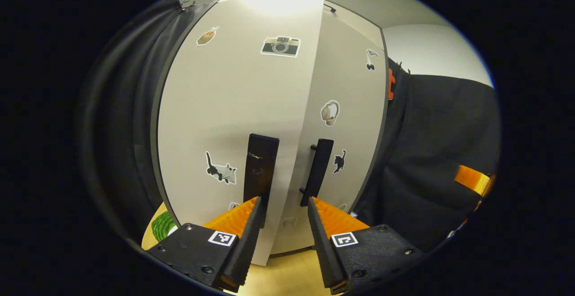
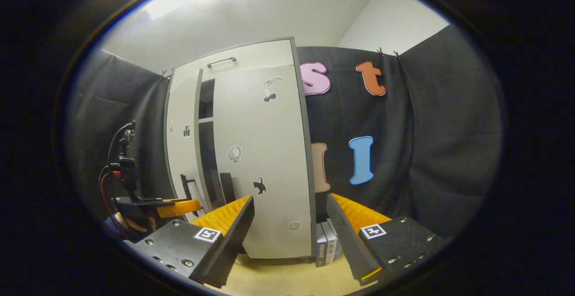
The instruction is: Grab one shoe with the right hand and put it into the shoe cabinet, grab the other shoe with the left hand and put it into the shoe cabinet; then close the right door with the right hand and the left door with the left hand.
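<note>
Standing ajar at centre frame, left door (image 1: pixel 233 121), upright handle (image 1: pixel 260 168) just beyond open left gripper (image 1: pixel 284 224) fingers.

books (image 2: pixel 327 242) right of shoe cabinet (image 2: pixel 265 161), on table (image 2: pixel 287 278)

Left door (image 1: pixel 233 121) ajar at 12 o'clock, blocking the way forward; narrow dark gap (image 2: pixel 206 152) beside right door (image 2: pixel 265 161); books (image 2: pixel 327 242) at 6 o'clock.
</note>
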